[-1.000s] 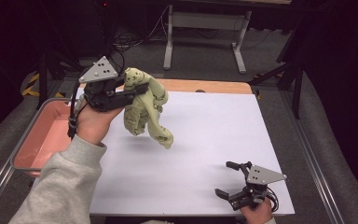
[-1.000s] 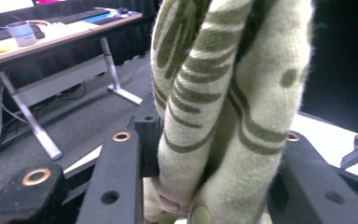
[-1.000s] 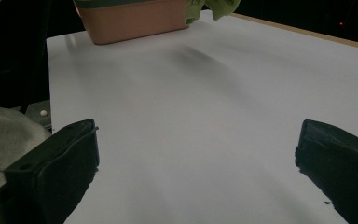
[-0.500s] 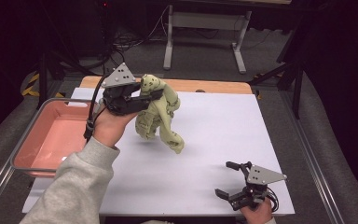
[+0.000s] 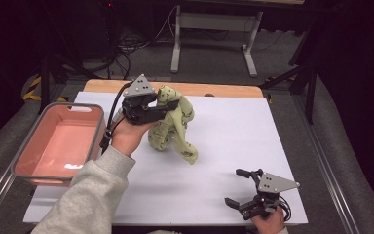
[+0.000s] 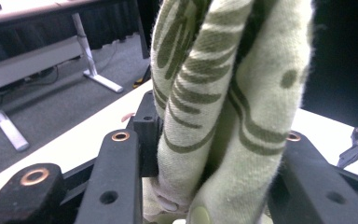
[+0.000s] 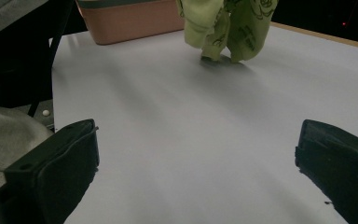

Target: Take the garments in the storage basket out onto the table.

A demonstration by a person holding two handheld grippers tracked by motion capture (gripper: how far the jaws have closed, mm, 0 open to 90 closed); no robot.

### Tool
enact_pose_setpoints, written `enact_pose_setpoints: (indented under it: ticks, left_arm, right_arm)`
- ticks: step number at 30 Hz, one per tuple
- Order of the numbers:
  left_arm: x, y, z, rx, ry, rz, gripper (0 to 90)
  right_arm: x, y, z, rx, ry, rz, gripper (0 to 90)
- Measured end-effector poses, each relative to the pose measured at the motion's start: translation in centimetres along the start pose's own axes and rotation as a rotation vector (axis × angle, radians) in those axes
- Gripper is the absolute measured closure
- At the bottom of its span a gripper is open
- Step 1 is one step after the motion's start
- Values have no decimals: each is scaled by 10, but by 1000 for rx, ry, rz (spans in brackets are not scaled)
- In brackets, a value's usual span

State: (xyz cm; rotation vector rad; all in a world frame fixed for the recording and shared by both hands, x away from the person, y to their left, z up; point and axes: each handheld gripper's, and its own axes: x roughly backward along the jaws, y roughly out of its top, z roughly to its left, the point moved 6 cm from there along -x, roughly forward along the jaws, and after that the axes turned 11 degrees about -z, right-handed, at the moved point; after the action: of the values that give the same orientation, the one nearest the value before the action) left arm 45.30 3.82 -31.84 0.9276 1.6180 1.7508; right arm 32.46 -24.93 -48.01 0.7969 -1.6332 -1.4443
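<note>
A pale green patterned cloth (image 5: 174, 127) hangs bunched from my left gripper (image 5: 168, 105), which is shut on its upper part above the white table top; its lower end touches or nearly touches the surface. In the left gripper view the cloth (image 6: 214, 102) is pinched between both black jaws. In the right gripper view the cloth's (image 7: 228, 25) hanging ends show at the top. My right gripper (image 5: 237, 187) stands open near the table's front right corner, with nothing between its fingers (image 7: 56, 168).
A salmon-pink bin with a grey rim (image 5: 29, 146) sits at the table's left edge, seen also as the bin (image 7: 126, 21) in the right gripper view. The white sheet (image 5: 233, 131) covers the table. A metal table frame (image 5: 214, 29) stands behind.
My left gripper has carried the cloth rightward and a little farther from the bin, over the table's middle. The right gripper has stayed where it was.
</note>
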Motion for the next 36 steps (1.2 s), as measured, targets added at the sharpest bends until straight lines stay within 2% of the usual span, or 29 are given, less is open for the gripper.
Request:
enact_pose_setpoints:
  ticks: [6,25,36]
  left_arm:
    - [-10,-19,3,0,10,32,603]
    - [-29,-59,8,37,16,103,596]
    - [-35,-76,9,59,10,136,594]
  right_arm:
    - [0,0,0,-1,3,1,3]
    - [-1,-1,0,-7,9,4,3]
    - [-1,-1,0,-9,8,7,3]
